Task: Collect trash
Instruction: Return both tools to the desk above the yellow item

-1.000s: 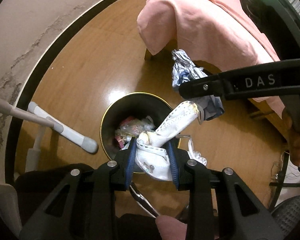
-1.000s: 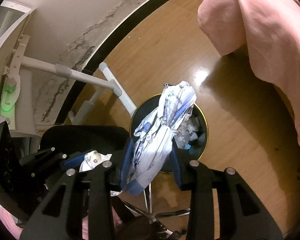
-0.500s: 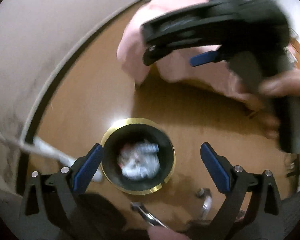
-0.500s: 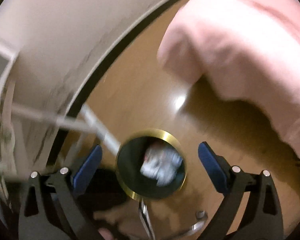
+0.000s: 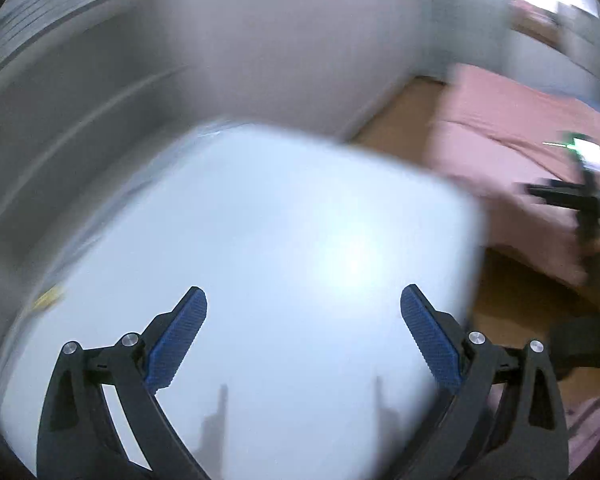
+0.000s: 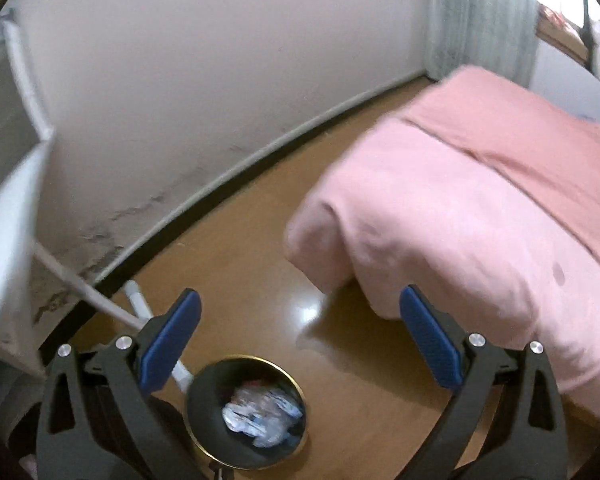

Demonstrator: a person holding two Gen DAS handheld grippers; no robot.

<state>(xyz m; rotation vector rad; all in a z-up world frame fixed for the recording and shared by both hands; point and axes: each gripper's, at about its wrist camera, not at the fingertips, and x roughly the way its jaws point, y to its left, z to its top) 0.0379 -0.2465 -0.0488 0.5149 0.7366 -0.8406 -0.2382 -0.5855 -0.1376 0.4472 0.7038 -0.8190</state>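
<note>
Left wrist view, legible text: none; picture blurred.
Right wrist view, legible text: none on any surface.

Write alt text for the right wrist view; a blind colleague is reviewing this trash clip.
The right gripper, jaws wide apart and empty, hangs above a round black bin with a gold rim holding crumpled trash. The bin stands on a wooden floor near a stained white wall, with a pink bedcover at right.

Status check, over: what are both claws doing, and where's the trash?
Left gripper open, empty, over a white surface. Right gripper opening, empty. Crumpled wrappers in black bin. Nothing in the way.
</note>
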